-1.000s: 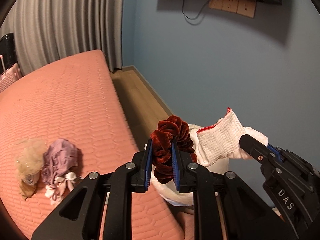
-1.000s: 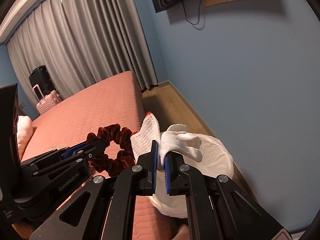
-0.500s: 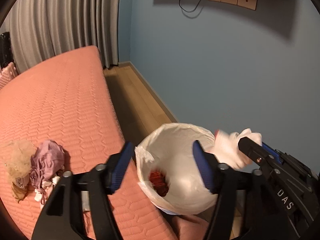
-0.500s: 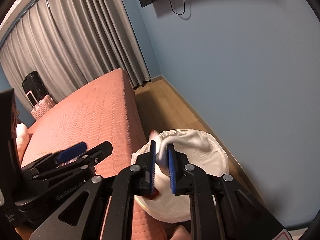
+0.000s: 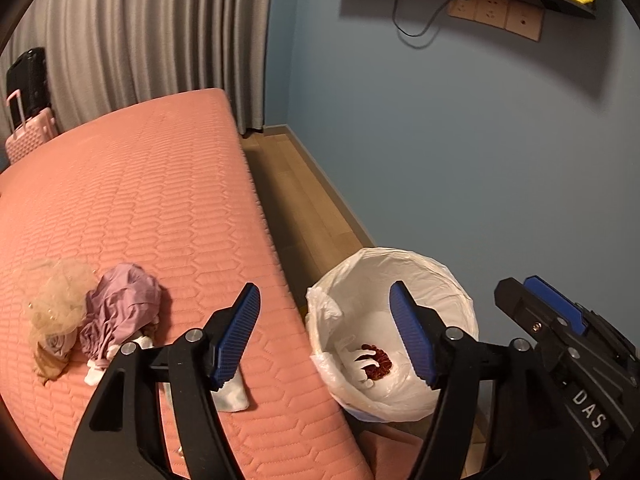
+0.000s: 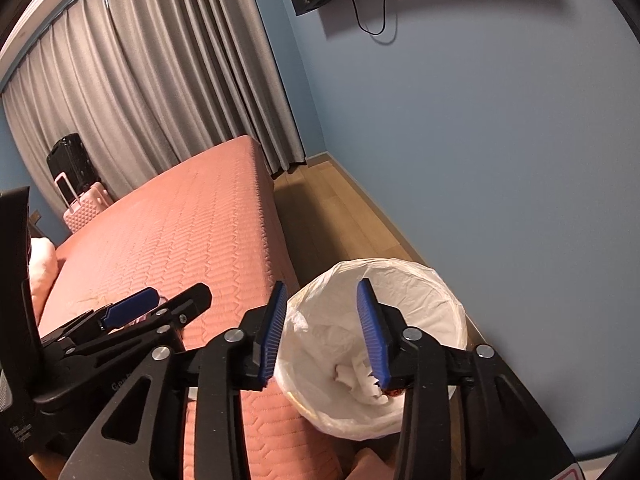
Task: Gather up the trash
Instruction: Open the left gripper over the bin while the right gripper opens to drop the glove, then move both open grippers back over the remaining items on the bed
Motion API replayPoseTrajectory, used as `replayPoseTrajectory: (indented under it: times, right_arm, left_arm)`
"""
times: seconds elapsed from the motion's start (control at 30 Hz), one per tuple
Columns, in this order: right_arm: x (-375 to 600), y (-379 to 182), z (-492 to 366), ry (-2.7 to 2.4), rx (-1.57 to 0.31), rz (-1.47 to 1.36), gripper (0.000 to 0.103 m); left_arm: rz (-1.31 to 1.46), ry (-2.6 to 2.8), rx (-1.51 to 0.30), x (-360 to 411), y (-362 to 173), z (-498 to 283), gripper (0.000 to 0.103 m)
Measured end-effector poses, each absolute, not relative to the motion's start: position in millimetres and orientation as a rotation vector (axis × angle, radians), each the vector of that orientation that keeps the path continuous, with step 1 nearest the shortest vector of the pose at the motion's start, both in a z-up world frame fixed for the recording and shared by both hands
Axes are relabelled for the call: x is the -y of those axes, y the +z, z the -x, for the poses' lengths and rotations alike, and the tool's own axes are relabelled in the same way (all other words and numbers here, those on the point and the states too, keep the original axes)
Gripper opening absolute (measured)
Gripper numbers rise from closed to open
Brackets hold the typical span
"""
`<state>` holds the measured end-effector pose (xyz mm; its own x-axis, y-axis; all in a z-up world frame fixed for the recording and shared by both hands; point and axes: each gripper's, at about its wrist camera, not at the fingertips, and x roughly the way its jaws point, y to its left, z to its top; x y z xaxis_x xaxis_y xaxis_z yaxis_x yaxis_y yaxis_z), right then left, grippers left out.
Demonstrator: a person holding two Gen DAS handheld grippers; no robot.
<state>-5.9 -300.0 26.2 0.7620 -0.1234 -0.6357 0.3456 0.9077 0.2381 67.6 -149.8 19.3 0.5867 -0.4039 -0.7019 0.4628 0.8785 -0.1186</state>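
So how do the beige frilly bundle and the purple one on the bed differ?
The beige bundle looks like sheer, netted fabric, puffed and airy; the purple bundle is opaque cloth in heavier folds. The beige bundle lies nearer the left edge of the left wrist view, while the purple bundle sits closer to the left gripper. Both are crumpled, touch each other and rest on the pink mattress, outside the lined bin.

Bin (image 5: 452, 276) on the floor at my one o'clock, beside the bed (image 5: 140, 200); scrunchie (image 5: 378, 362) and glove (image 5: 360, 364) inside it. Cloth pile (image 5: 92, 312) on the bed, ten o'clock.
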Motion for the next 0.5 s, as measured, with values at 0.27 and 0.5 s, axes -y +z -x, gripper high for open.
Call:
replayPoseTrajectory:
  times: [0.27, 0.5]
  right_arm:
    - [273, 35, 10, -0.231, -0.653, -0.329, 0.045]
    - [242, 40, 13, -0.19, -0.656, -0.303, 0.054]
  left_arm:
    - [-0.027, -0.464, -0.793, 119, 27, -63, 0.064]
    - [0.01, -0.418, -0.803, 83, 25, -59, 0.068]
